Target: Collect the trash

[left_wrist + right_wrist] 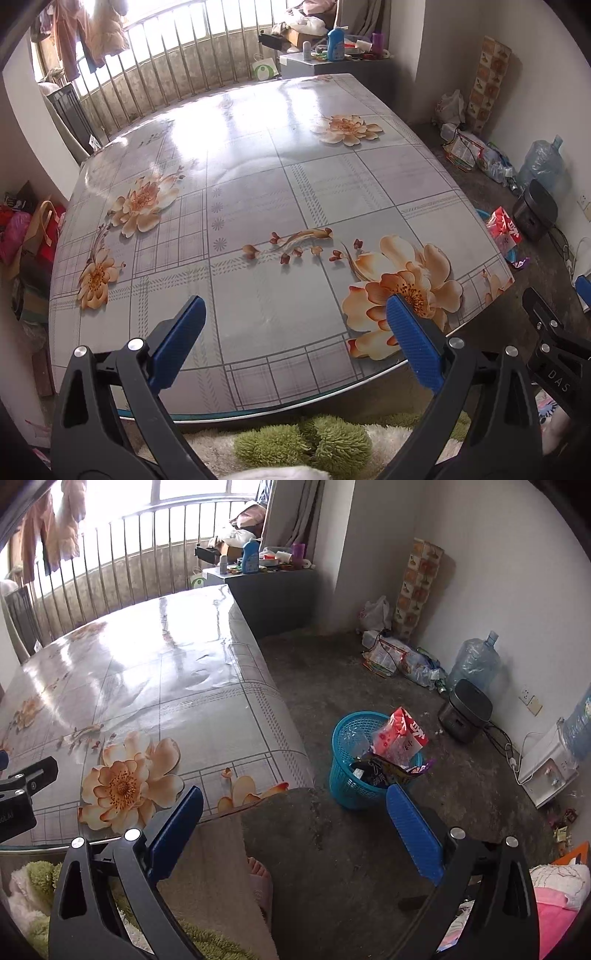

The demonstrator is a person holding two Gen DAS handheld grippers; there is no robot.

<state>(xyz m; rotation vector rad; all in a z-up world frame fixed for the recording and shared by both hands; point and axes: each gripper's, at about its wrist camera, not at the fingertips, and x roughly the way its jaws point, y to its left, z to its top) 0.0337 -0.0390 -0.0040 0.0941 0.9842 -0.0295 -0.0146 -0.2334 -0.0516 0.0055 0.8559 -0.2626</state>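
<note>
Right wrist: both claws wide open, empty; right claw (295,801) past table edge (273,686), above basket (347,786).

Blue basket (349,775) of wrappers, floral table (207,686)

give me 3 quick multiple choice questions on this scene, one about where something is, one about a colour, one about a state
1. Where is the waste basket?
A. on the table
B. on the floor beside the table
C. on the cabinet by the railing

2. What colour is the basket?
A. red
B. black
C. light blue

3. How do the right tongs stand?
A. open, holding nothing
B. shut on a wrapper
C. shut on the basket rim

Answers: 1 B, it stands on the grey floor right of the table. 2 C, its mesh wall is light blue, with a red packet and dark wrappers sticking out. 3 A, the blue pads sit wide apart with only floor between them.
</note>
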